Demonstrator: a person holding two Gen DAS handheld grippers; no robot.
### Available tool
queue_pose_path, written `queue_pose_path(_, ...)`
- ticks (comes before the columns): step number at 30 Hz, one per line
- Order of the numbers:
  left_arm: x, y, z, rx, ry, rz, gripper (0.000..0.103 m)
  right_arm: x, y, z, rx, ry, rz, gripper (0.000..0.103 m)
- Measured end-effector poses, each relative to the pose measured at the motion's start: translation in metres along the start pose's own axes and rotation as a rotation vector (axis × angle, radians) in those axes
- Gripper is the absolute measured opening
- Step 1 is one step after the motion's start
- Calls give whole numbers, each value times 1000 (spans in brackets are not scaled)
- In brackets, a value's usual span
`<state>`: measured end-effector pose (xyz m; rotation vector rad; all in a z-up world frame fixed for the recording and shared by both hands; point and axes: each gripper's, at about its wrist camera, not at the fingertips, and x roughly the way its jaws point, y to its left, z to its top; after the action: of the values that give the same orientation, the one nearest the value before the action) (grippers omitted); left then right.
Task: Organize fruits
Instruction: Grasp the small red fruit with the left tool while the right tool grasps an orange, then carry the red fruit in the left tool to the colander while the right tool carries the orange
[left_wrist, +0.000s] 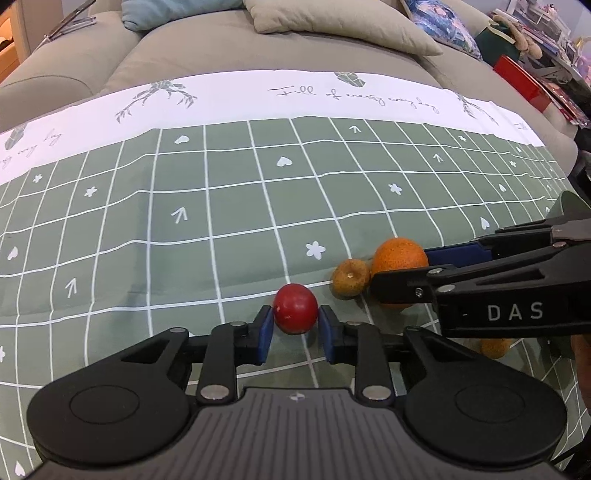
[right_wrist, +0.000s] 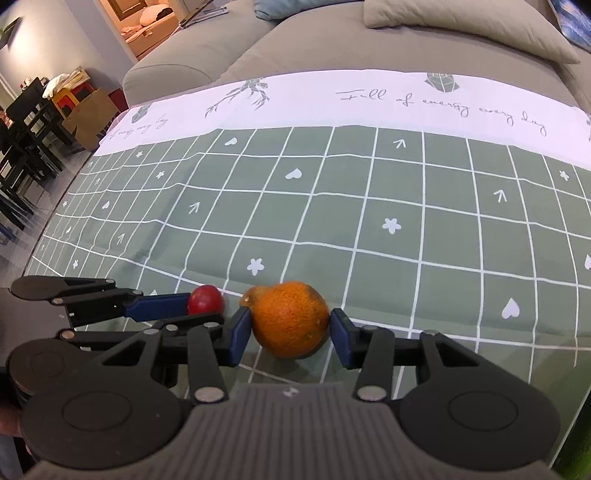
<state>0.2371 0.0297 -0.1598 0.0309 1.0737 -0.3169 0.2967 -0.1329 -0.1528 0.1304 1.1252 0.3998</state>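
Observation:
My left gripper (left_wrist: 295, 319) is shut on a small red fruit (left_wrist: 295, 308), its blue pads touching both sides just above the green checked tablecloth (left_wrist: 184, 240). My right gripper (right_wrist: 290, 326) is shut on a large orange (right_wrist: 290, 319). In the left wrist view the orange (left_wrist: 400, 258) sits between the right gripper's fingers (left_wrist: 402, 286), with a small brownish-yellow fruit (left_wrist: 350, 277) beside it. Another orange fruit (left_wrist: 495, 347) peeks out under the right gripper. In the right wrist view the red fruit (right_wrist: 205, 299) and left gripper (right_wrist: 192, 308) show at left.
The cloth covers a table with a white printed border (left_wrist: 295, 96) at the far side. A grey sofa (left_wrist: 240, 51) with cushions (left_wrist: 332, 26) stands behind. Dark chairs and a dining table (right_wrist: 26, 140) stand at the left of the right wrist view. Red boxes (left_wrist: 524, 81) lie at far right.

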Motion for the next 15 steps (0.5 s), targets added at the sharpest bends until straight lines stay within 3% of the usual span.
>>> queue_pose_path(7, -4, -1, -1, -12, -7, 5, 27, -4, 3, -3, -9, 0, -18, 42)
queue_pose_path(15, -41, -10, -10, -76, -52, -6, 27, -41, 9, -17, -19, -30, 0, 42)
